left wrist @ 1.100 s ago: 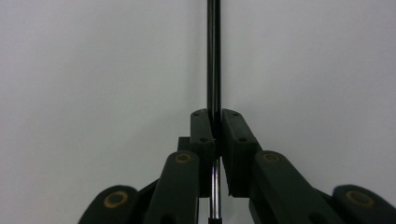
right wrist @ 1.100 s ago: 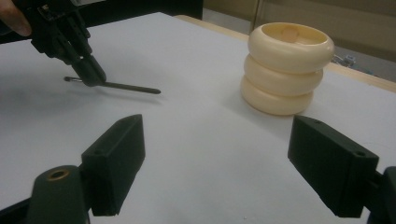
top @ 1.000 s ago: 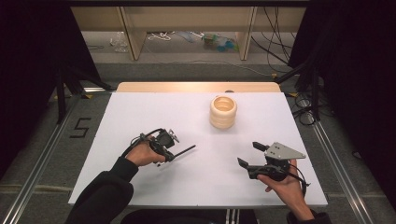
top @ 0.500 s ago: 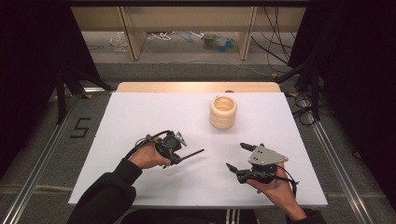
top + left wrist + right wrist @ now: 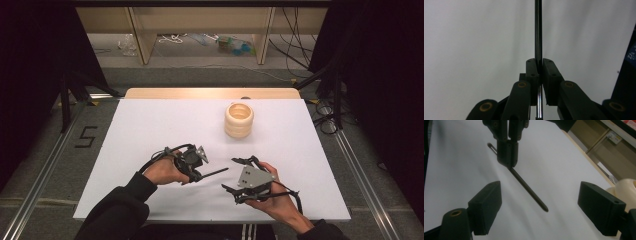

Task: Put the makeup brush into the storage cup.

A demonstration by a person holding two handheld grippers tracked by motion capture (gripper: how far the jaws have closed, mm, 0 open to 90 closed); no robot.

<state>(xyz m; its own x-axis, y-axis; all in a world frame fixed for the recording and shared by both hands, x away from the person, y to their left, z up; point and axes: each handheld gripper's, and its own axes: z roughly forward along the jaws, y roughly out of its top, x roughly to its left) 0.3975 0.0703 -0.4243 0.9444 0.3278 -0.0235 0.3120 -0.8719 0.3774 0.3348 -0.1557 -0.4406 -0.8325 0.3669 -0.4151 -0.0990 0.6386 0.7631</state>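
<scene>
While the left hand-held gripper (image 5: 538, 75) clamps a thin rod (image 5: 529, 187), the right hand-held gripper (image 5: 539, 207) gapes beside its tip.

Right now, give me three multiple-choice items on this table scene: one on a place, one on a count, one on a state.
1. Where does the stack of cream rings stand?
A. far side of the white table
B. between the two tongs
C. on the floor

2. How many thin dark rods are there?
A. three
B. one
C. two

3. How are the right tongs?
A. shut on the rod
B. shut on a ring
C. open

Key: 1 A, the high view puts it beyond both hands; 2 B, a single rod is held by the left tongs; 3 C, their jaws stand wide apart with the rod's free end between them, untouched.
</scene>
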